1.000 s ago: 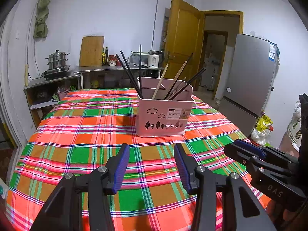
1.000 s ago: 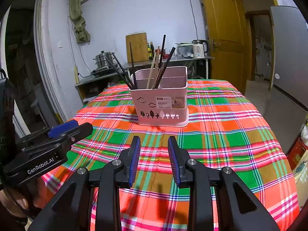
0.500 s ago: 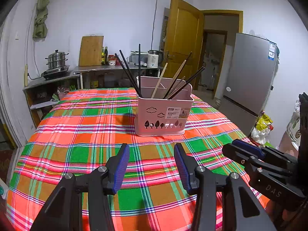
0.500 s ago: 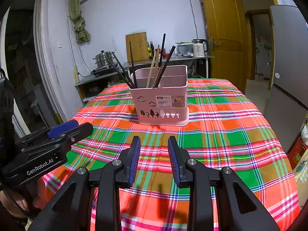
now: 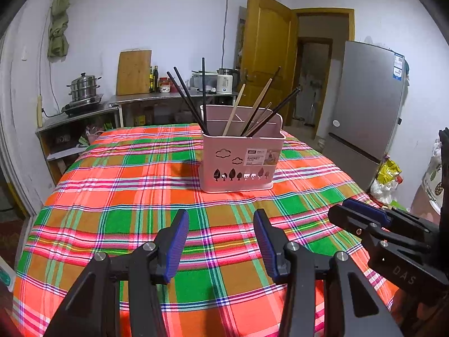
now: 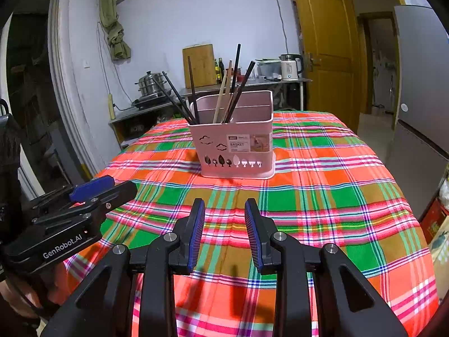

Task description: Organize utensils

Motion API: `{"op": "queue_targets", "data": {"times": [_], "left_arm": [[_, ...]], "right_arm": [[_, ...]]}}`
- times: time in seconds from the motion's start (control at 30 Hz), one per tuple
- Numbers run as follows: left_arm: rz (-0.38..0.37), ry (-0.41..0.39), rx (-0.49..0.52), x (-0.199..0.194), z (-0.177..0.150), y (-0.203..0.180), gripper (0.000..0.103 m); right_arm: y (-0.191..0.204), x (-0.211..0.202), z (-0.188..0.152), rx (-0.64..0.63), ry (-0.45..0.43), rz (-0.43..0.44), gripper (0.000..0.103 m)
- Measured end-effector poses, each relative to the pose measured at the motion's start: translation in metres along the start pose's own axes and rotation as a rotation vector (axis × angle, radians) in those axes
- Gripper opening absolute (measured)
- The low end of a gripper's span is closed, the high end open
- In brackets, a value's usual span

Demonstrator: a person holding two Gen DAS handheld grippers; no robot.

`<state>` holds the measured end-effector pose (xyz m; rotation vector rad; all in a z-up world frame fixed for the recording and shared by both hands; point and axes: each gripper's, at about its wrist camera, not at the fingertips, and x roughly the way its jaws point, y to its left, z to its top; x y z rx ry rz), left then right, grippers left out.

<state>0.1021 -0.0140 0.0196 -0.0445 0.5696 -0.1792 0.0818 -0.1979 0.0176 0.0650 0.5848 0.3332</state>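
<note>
On plaid cloth (image 5: pixel 134 196), pink chopstick-filled basket (image 5: pixel 238 165)

Barely a shift here — the pink basket (image 5: pixel 238 165) sits a touch lower and closer in the left wrist view than a second ago, and likewise in the right wrist view (image 6: pixel 234 151). The right gripper (image 5: pixel 362 216) edges slightly inward at that left view's margin — small drift only.
</note>
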Motion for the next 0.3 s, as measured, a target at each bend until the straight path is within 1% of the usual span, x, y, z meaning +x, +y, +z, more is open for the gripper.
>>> {"op": "queue_targets", "data": {"times": [0.3], "left_arm": [[-0.013,0.004,-0.008,0.0006,-0.0021,0.0006,0.047]], "right_arm": [[-0.0009,0.0006,0.0010,0.001,0.000,0.000,0.030]]}}
